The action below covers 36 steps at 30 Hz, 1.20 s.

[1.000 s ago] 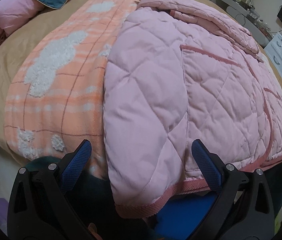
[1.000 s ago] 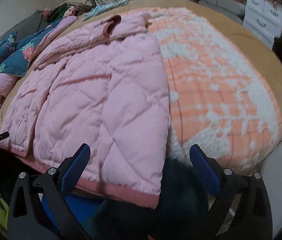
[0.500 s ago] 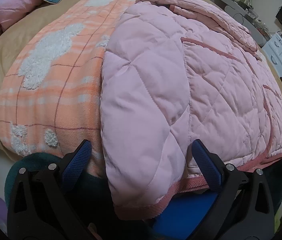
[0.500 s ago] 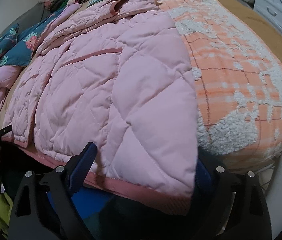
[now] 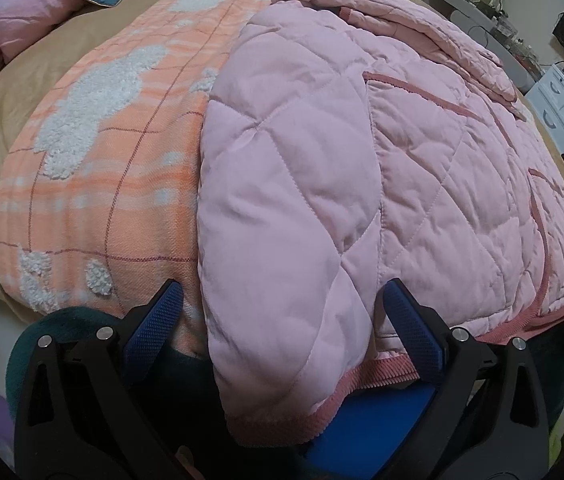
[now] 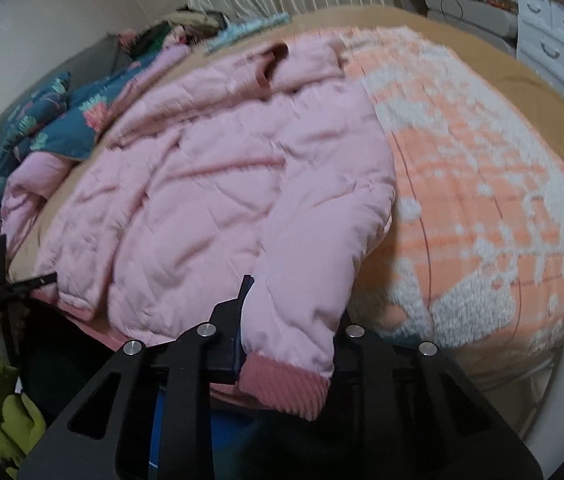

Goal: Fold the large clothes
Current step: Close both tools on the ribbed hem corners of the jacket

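Pink quilted jacket [image 5: 382,168] lies spread on the orange checked blanket [image 5: 93,184] over the bed; right tongs [image 6: 288,320] closing, pads clamped on its ribbed hem corner; left tongs [image 5: 282,312] apart, straddling the near hem.

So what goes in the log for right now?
left gripper: open, around jacket corner | right gripper: closing on jacket hem | fold: not begun

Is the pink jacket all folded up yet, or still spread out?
Mostly spread out. The jacket lies flat across the blanket; only its near corner is bunched between the closing right gripper.
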{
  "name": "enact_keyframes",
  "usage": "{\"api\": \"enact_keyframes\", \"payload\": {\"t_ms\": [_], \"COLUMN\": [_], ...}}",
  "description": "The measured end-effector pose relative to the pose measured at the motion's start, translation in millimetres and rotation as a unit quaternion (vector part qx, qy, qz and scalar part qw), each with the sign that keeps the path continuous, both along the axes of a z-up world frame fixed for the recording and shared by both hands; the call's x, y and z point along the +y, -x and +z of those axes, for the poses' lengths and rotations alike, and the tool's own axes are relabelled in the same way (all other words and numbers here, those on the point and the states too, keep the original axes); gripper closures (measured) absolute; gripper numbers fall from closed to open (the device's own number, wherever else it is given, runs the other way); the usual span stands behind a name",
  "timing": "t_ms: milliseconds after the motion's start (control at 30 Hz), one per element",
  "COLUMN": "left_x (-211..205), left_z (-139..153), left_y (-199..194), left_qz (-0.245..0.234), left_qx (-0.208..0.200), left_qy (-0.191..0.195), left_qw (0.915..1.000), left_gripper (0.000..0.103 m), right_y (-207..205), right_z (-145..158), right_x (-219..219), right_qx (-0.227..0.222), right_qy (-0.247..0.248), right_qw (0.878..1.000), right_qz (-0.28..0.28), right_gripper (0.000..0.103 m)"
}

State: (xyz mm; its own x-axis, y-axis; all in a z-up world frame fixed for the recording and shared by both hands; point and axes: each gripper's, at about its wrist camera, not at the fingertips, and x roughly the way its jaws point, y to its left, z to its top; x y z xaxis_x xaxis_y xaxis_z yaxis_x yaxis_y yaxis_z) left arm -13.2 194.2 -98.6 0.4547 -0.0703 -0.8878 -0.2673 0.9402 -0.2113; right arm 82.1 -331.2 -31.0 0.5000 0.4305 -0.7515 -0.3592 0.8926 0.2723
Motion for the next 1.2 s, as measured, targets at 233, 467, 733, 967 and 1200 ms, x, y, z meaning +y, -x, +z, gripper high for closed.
{"api": "enact_keyframes", "payload": {"t_ms": [233, 467, 733, 967, 1200], "left_x": [-5.6, -18.1, -24.8, -17.5, -19.7], "left_z": [-1.4, 3.9, 32.6, 68.4, 108.3], "left_y": [3.5, 14.5, 9.9, -9.1, -32.5], "left_qz": [-0.018, -0.048, -0.057, -0.044, -0.046], "left_qx": [-0.002, -0.014, -0.060, -0.112, -0.158], "left_qy": [0.007, 0.015, -0.010, -0.011, -0.018], "left_qw": [0.9998, 0.9986, 0.9965, 0.9927, 0.9862], "left_gripper": [0.025, 0.067, 0.093, 0.094, 0.095], "right_y": [0.2, -4.1, -12.5, -23.8, -37.7], "right_z": [34.6, 49.3, 55.8, 65.9, 79.3], "right_x": [1.5, 4.8, 5.5, 2.9, 1.5], "right_qx": [-0.058, -0.081, -0.097, -0.103, -0.109], "right_qy": [-0.042, -0.064, -0.082, -0.099, -0.115], "right_qw": [0.997, 0.995, 0.992, 0.989, 0.986], "right_qz": [-0.004, -0.009, -0.020, -0.032, -0.044], "right_gripper": [0.081, 0.082, 0.083, 0.084, 0.084]}}
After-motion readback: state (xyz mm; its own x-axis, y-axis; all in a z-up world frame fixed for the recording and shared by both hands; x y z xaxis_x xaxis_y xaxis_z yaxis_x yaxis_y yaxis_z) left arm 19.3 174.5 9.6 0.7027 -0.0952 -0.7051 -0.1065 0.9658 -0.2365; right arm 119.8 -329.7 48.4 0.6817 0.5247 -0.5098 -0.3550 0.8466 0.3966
